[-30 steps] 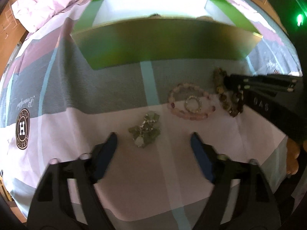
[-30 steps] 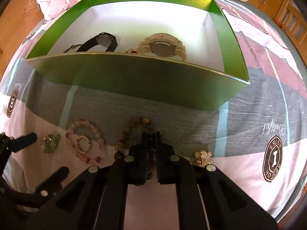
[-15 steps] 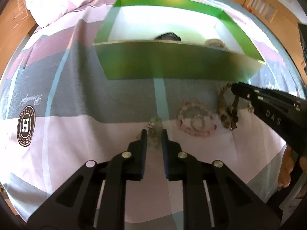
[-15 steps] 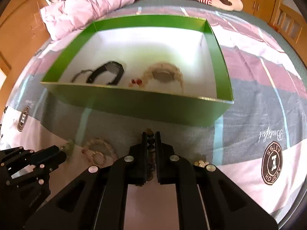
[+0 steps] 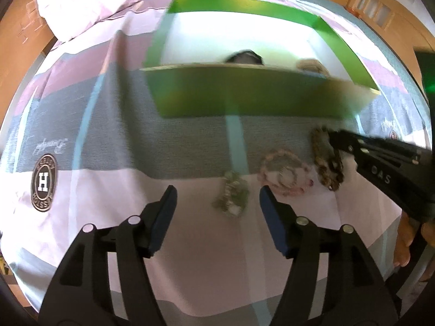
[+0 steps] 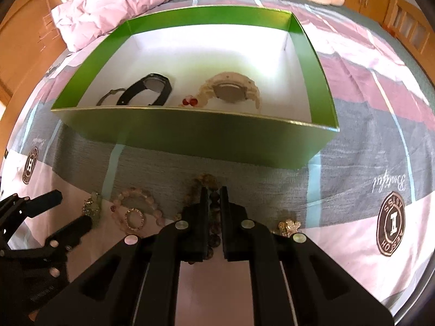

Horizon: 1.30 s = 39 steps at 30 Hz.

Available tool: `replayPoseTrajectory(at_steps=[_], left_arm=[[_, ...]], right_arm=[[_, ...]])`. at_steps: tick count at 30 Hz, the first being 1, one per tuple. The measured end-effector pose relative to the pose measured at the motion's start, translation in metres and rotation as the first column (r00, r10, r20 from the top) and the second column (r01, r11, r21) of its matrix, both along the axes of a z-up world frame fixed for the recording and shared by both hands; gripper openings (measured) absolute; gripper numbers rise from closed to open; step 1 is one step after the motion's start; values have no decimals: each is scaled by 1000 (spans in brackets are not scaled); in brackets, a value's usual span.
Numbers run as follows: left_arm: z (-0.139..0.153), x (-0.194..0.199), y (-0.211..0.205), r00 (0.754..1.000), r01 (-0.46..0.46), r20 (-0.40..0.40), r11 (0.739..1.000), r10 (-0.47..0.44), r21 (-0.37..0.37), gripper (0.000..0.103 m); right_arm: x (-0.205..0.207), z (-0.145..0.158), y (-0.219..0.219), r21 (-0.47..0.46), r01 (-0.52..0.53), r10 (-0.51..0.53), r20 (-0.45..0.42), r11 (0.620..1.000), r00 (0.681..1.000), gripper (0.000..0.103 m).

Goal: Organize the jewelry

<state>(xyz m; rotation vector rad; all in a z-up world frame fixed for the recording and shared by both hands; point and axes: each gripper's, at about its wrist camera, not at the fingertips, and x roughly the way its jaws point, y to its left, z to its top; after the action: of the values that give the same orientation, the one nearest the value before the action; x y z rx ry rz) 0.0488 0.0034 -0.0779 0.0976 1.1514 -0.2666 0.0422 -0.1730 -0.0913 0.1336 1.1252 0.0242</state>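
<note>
On the bed a patchwork bedspread [image 6: 353,163] carries an open green box [image 6: 190,135], and the loose pieces lie in a row just in front of its near wall. The right gripper [image 6: 212,198] points steeply down with its jaws closed almost together on the brown bead bracelet [image 6: 206,182], beads showing in the narrow slot between the pads. The left gripper [image 5: 217,198] is opening, its blue pads [image 5: 272,217] wide apart, and the green stone piece [image 5: 232,198] lies on the cloth between and just beyond them, touched by neither. Beside that piece is the pink bead bracelet [image 5: 282,174] with a small sparkly ring [image 6: 134,218] lying inside its loop. The left view is smeared and only shows the tops of two things over the box wall; the right view looks down into the box and shows a black watch [image 6: 149,89], a cream watch [image 6: 231,91], a thin grey band [image 6: 110,97] and small red beads [image 6: 190,101] on its white floor. The right view alone catches a gold cluster piece [image 6: 289,225] just right of its own fingers. The left view alone shows a bare hand [image 5: 407,241] gripping the right tool's handle, and both show a pink quilt [image 6: 114,2] heaped at the far end
</note>
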Motion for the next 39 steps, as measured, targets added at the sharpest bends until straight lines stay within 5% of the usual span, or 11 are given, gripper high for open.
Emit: replayPoseTrajectory(at_steps=[6, 10, 17, 25, 30, 39], left_arm=[[5, 20, 50, 988, -149, -62, 980, 142, -129, 73], [0, 22, 49, 986, -148, -94, 977, 135, -150, 73], [-10, -3, -6, 998, 33, -49, 998, -35, -47, 75], [-22, -14, -34, 995, 96, -11, 993, -95, 66, 75], [-28, -14, -35, 995, 103, -12, 991, -102, 82, 49], [-26, -16, -33, 994, 106, -6, 990, -106, 93, 36]], right_arm=[[-3, 7, -11, 39, 23, -24, 6, 999, 1000, 11], [-3, 1, -9, 32, 19, -18, -24, 999, 1000, 14], [-4, -3, -8, 13, 11, -11, -49, 1000, 999, 15], [-4, -8, -6, -2, -7, 7, -73, 1000, 997, 17], [-3, -9, -5, -8, -13, 13, -73, 1000, 997, 22], [-4, -11, -3, -29, -23, 21, -70, 999, 997, 22]])
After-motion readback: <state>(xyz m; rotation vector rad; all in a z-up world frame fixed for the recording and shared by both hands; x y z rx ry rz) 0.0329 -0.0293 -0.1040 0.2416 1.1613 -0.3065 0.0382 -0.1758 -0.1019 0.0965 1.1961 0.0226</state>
